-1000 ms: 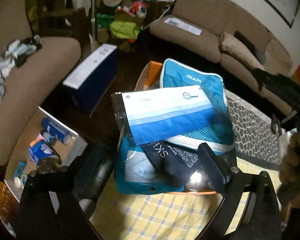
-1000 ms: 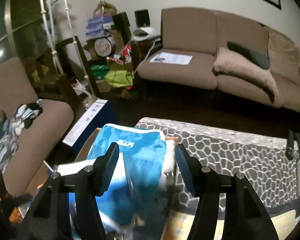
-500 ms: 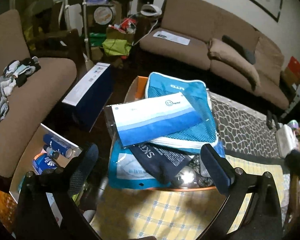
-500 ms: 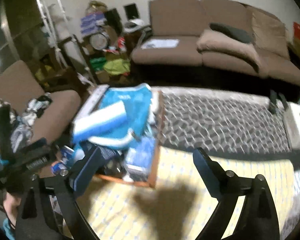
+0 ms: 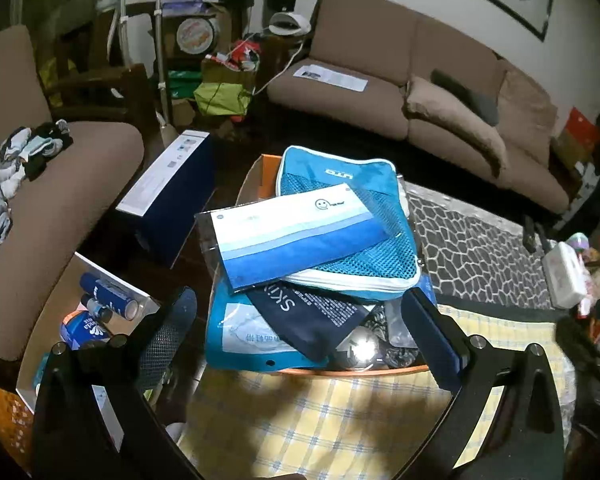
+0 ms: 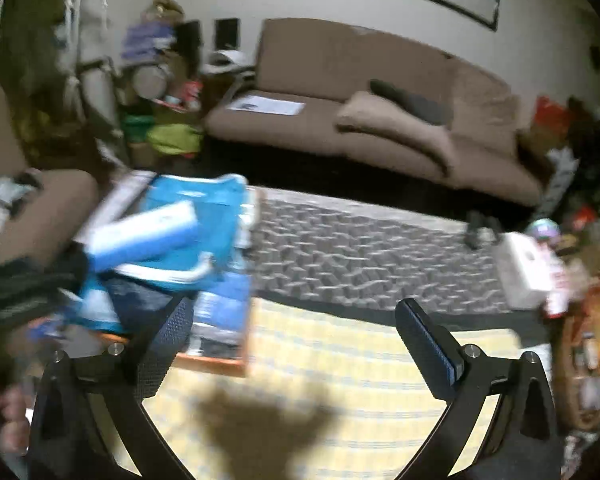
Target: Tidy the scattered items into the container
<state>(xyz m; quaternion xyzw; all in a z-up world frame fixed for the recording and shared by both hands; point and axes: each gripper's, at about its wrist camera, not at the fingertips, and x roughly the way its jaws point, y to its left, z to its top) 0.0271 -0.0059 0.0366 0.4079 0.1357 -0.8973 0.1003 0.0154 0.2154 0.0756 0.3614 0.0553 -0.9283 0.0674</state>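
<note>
The orange-rimmed container (image 5: 380, 370) sits on a yellow checked cloth, piled high. A blue mesh pouch (image 5: 364, 208) lies on top, with a white-and-blue packet (image 5: 296, 232) across it. Under them are a navy pouch (image 5: 312, 316) and a light blue packet (image 5: 240, 336). My left gripper (image 5: 296, 304) hovers open over the container's near edge, holding nothing. In the blurred right wrist view, my right gripper (image 6: 294, 308) is to the right of the container (image 6: 216, 362). Its jaws are opening wide over the cloth, with nothing between them.
A navy box (image 5: 168, 192) and an open white box of blue tubes (image 5: 104, 300) lie left of the container. A grey patterned mat (image 5: 480, 256) and a white box (image 5: 564, 276) are to the right. A brown sofa (image 5: 380, 60) stands behind, an armchair with socks (image 5: 60, 184) at left.
My right gripper opened off the blue mesh pouch, left it on the pile and drew back to the right. The left gripper backed off slightly and stayed open.
</note>
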